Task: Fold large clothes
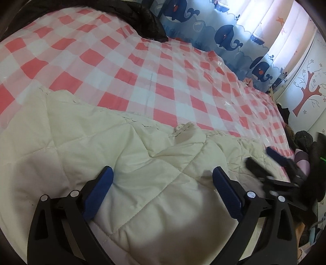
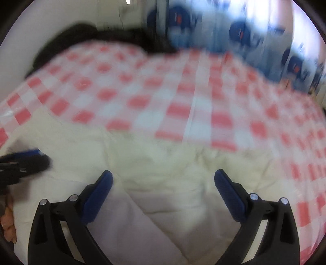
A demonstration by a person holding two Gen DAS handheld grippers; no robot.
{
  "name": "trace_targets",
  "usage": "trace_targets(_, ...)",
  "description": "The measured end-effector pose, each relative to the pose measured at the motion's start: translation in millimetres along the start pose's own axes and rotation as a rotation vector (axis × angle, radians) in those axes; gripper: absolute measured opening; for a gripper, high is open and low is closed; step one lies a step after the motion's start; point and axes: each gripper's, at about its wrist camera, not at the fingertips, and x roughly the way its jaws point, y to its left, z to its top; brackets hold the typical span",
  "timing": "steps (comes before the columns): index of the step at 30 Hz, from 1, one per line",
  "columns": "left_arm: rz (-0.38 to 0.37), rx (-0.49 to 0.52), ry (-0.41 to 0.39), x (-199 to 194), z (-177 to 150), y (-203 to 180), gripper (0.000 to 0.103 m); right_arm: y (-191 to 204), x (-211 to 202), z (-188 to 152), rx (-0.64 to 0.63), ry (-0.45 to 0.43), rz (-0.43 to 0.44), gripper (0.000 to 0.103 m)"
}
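Note:
A cream quilted garment (image 1: 126, 155) lies spread over the near part of a bed, filling the lower half of both views; it shows again in the right wrist view (image 2: 163, 163), blurred. My left gripper (image 1: 163, 173) hangs just above it, open wide, with nothing between its blue pads (image 1: 97, 193). My right gripper (image 2: 163, 175) is open as well over the same garment, its jaws empty. In the left wrist view the right gripper (image 1: 262, 161) appears blurred at the right, over the garment's right edge. The left gripper (image 2: 30, 157) shows at the left edge of the right wrist view.
The bed carries a pink-and-white checked cover (image 1: 142, 71) under a clear plastic sheet. A black garment (image 1: 142, 18) lies at the far edge. Whale-print curtains (image 1: 224, 34) hang behind. Dark clothes (image 1: 301, 140) are piled off the bed's right side. A hand (image 2: 8, 222) shows at the left.

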Motion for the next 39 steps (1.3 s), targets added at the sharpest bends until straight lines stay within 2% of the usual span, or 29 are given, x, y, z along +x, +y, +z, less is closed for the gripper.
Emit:
trace_targets(1,0.0,0.001,0.0,0.6,0.1,-0.2,0.094,1.6,-11.5,-0.1,-0.006,-0.045,0.001,0.096)
trace_targets(4,0.0,0.0,0.0,-0.2,-0.1,0.1,0.094,7.8,-27.4,-1.5,-0.037,-0.104,-0.01,0.096)
trace_targets(11,-0.015,-0.019,0.006,-5.4,2.4,1.7,0.094,22.9,-36.8,-0.4,-0.109,-0.131,-0.043,0.096)
trace_targets(13,-0.058,-0.077,-0.026,-22.0,9.3,8.3,0.094,28.9,-39.5,2.2,-0.145,-0.136,-0.046,0.096)
trace_targets(15,-0.034,-0.083,-0.073,-37.2,17.0,12.4,0.094,35.9,-39.6,7.5,-0.173,-0.128,-0.047,0.096)
trace_targets(17,0.052,-0.059,-0.106,-44.0,22.4,20.0,0.094,38.4,-27.2,15.4,-0.167,-0.065,-0.006,0.096)
trace_targets(19,0.108,-0.093,-0.063,-30.8,20.4,39.8,0.094,34.3,-3.3,19.1,-0.112,0.027,0.039,0.096)
trace_targets(21,0.093,-0.147,-0.016,-14.3,15.6,56.0,0.094,29.6,29.9,13.5,-0.058,0.143,0.084,0.096)
trace_targets(23,0.107,-0.132,-0.016,-9.6,16.4,55.0,0.094,18.9,59.9,5.6,0.042,0.262,0.192,0.096)
trace_targets(28,0.125,-0.103,-0.014,-5.6,14.4,50.8,0.095,12.5,57.9,9.3,0.067,0.302,0.228,0.096)
trace_targets(29,0.125,-0.103,-0.014,-6.1,13.5,51.1,0.095,5.5,49.1,14.7,0.085,0.286,0.236,0.096)
trace_targets(32,0.128,-0.1,-0.013,-5.4,13.4,50.7,0.095,-23.7,26.7,28.0,0.133,0.192,0.168,0.096)
trace_targets(33,0.13,-0.098,-0.014,-6.4,11.4,49.4,0.095,-43.2,29.5,27.1,0.182,0.192,0.136,0.096)
trace_targets(35,0.121,-0.098,-0.019,-7.1,9.7,48.1,0.095,-64.3,54.2,15.5,0.228,0.267,0.111,0.096)
trace_targets(36,0.128,-0.092,-0.02,-7.1,9.4,47.1,0.095,-73.8,74.1,1.2,0.263,0.317,0.135,0.097)
trace_targets(37,0.136,-0.088,-0.02,-5.5,7.9,46.2,0.095,-79.1,82.0,-5.2,0.301,0.323,0.169,0.097)
trace_targets(39,0.142,-0.082,-0.022,-4.3,6.1,46.5,0.095,-77.2,83.2,-1.3,0.29,0.335,0.16,0.097)
